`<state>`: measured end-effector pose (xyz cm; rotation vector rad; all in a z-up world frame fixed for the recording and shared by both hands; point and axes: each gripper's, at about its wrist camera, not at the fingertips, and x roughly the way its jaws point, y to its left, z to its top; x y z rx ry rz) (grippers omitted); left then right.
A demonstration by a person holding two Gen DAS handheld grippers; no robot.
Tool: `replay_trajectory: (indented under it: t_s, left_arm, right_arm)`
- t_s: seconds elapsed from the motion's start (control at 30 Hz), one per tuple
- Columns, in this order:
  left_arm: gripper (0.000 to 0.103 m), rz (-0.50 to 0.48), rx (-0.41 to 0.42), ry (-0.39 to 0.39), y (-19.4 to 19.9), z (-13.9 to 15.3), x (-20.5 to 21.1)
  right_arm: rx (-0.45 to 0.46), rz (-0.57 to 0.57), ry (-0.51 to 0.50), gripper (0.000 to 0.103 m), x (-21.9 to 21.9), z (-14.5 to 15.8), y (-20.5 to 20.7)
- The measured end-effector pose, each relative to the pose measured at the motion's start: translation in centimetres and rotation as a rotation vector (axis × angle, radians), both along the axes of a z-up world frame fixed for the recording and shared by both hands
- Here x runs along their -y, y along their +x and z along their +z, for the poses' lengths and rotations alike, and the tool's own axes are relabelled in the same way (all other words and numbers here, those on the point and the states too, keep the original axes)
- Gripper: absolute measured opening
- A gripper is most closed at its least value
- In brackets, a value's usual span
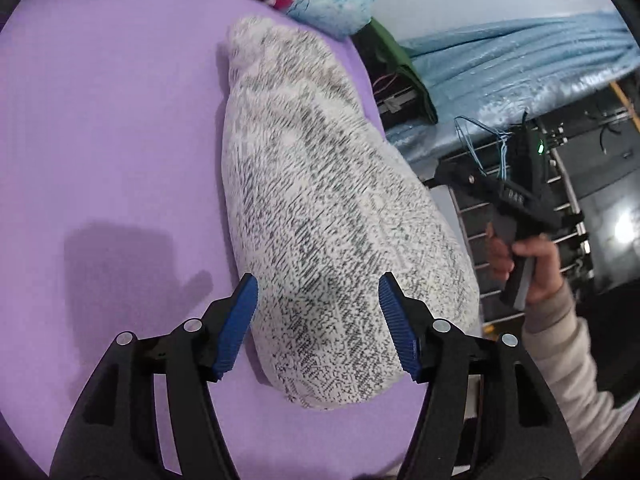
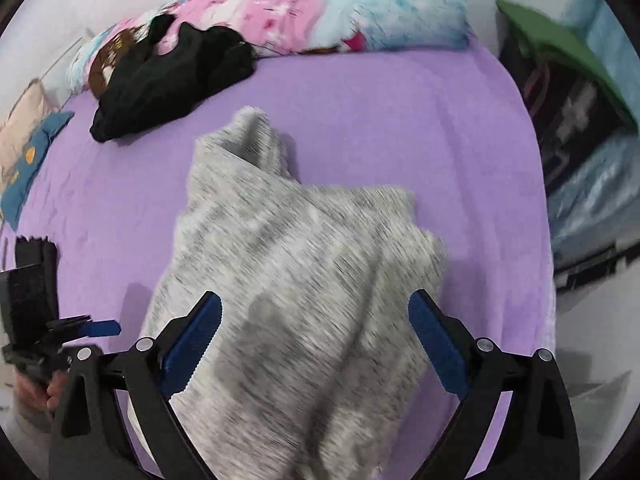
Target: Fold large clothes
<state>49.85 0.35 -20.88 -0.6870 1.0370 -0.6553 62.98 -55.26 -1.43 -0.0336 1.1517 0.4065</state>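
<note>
Left wrist view: a bed with a purple sheet (image 1: 120, 120) fills the frame, and a speckled grey-and-white garment (image 1: 316, 220) lies folded long near its right edge. The left gripper (image 1: 318, 320) hangs above the garment's near end with its fingers spread, pinching nothing. Off the bed's edge a hand (image 1: 532, 268) grips the other tool's handle.

Right wrist view: the same sheet, a black garment (image 2: 168, 84) heaped by a pink-and-blue blanket (image 2: 320, 12) at the far edge. The right gripper (image 2: 316, 340) has its fingers spread (image blurred) over the grey garment.

Speckled grey knit garment (image 1: 320, 216) looks coarse; purple sheet (image 1: 112, 128) is smooth, matt cloth.
</note>
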Motion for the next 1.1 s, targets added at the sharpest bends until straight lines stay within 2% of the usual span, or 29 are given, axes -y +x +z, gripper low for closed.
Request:
replay_trajectory:
  t_s: [0.1, 0.23, 0.33, 0.43, 0.5, 0.7, 0.97, 1.1]
  left_arm:
    - [0.061, -0.002, -0.034, -0.049, 0.6, -1.3, -0.1]
    - [0.061, -0.002, -0.061, -0.089, 1.6, -2.7, -0.2]
    - [0.061, -0.005, -0.09, -0.153, 2.4, -4.1, -0.2]
    - [0.061, -0.017, -0.116, -0.194, 3.0, -5.2, 0.3]
    - [0.061, -0.021, -0.123, -0.225, 3.3, -5.8, 0.1]
    - [0.063, -0.016, -0.135, -0.272, 4.1, -6.4, 0.0]
    - [0.064, -0.006, -0.121, -0.213, 4.6, -6.2, -0.7]
    - [0.064, 0.021, -0.134, -0.22, 4.7, -6.8, -1.5]
  right_arm:
    - [-0.021, 0.002, 0.089, 0.093, 2.3, -1.9, -0.3]
    - [-0.017, 0.072, 0.185, 0.096, 3.7, -3.4, -1.9]
    - [-0.069, 0.082, 0.307, 0.096, 5.0, -5.1, -2.3]
    - [-0.159, 0.038, 0.459, 0.096, 7.0, -7.4, -1.9]
    - [-0.178, 0.029, 0.523, 0.096, 7.7, -8.3, -1.8]
    - [-0.204, 0.051, 0.534, 0.096, 7.9, -9.5, -1.8]
    - [-0.199, 0.055, 0.444, 0.096, 7.9, -8.0, -1.8]
    - [-0.21, 0.087, 0.463, 0.096, 7.8, -7.2, -2.2]
